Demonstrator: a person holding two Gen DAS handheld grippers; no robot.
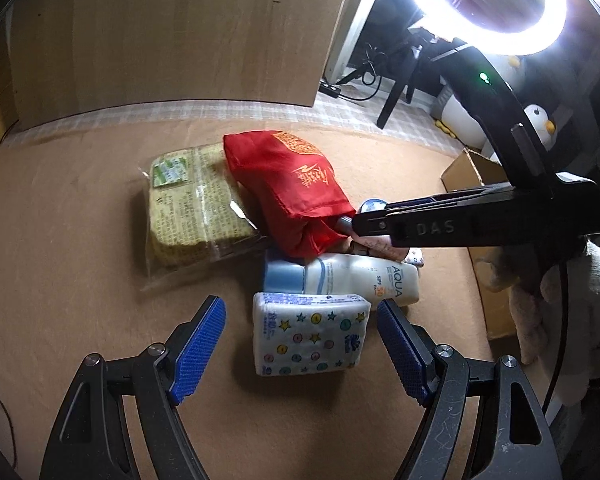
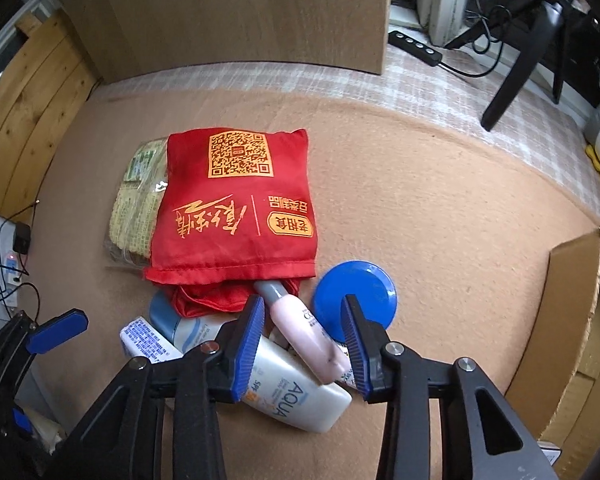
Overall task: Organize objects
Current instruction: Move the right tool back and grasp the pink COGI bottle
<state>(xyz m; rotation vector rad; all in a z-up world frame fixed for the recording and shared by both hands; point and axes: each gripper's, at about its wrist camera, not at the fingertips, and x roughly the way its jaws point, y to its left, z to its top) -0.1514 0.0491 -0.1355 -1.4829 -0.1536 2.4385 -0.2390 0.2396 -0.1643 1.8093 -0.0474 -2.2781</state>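
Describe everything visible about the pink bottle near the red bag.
The pink bottle is slim, glossy plastic with a grey cap and small printed lettering. It lies on its side, cap end tucked into the mouth of the red drawstring bag, body resting across the white AQUA sunscreen bottle. The right tool straddles it; contact is unclear.

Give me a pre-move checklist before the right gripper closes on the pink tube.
1. Pink tube between the right gripper pads: ok, it lies in the gap.
2. Pads pressing on the tube: cannot tell; gaps seem to show either side.
3. Tube free to lift: not ok, its grey cap end sits inside the mouth of the red pouch.
4. What is under it: not ok, it rests on the white AQUA bottle, which could shift.
5. Blue lid clear of the right pad: cannot tell.
6. Left gripper out of the way: ok, open around the tissue pack.
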